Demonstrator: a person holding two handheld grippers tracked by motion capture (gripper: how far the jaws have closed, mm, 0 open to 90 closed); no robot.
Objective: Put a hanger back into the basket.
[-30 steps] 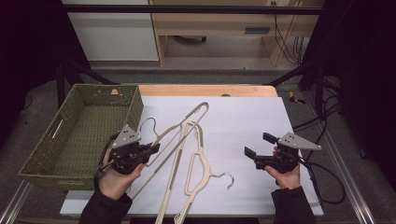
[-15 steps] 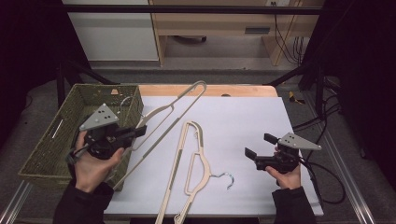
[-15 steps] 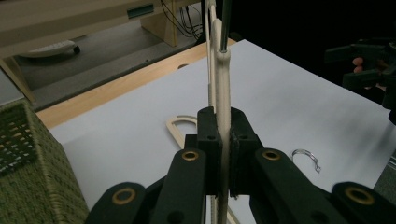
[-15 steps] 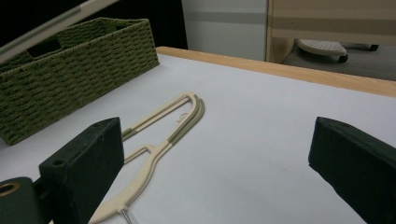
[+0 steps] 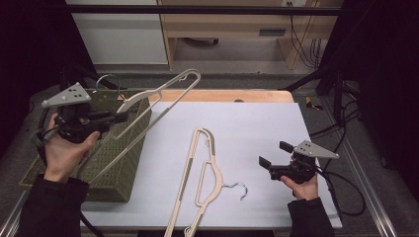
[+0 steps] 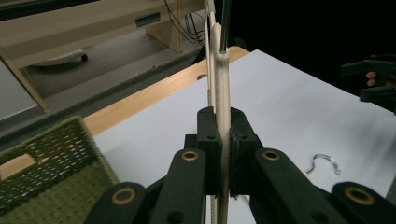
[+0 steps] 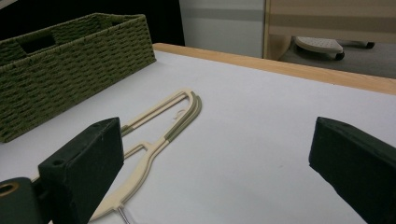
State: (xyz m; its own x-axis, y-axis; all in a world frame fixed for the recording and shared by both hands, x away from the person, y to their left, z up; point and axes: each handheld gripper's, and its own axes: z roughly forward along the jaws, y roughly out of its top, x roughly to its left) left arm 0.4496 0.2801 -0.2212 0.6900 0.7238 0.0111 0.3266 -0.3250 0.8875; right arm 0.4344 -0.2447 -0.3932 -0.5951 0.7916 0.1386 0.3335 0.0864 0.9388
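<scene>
Nearest the person in the high view, a cream hanger lies flat on the white surface, its long body running from the near edge toward the middle and its metal hook curling out to the right. The right gripper view shows the same hanger on the sheet between that gripper's own fingers and the basket.

To the right of the flat hanger, the right gripper rests low over the surface in the person's right hand. Its fingers stand wide apart with nothing between them; in the right gripper view one black pad sits at the left and the other at the right, with bare sheet between.

At the left, the left hand carries the left gripper raised above the woven green basket, which stands at the left edge of the surface. Its fingers are clamped narrow on a second cream hanger. The left gripper view shows both pads pressed against the thin edge of that held hanger. The held hanger hangs in the air, clear of the surface, slanting from low over the basket's near side up and away to its rounded far end above the wooden rim of the surface.

Beyond the surface stand pale cabinets and a wooden bench frame on the floor.
</scene>
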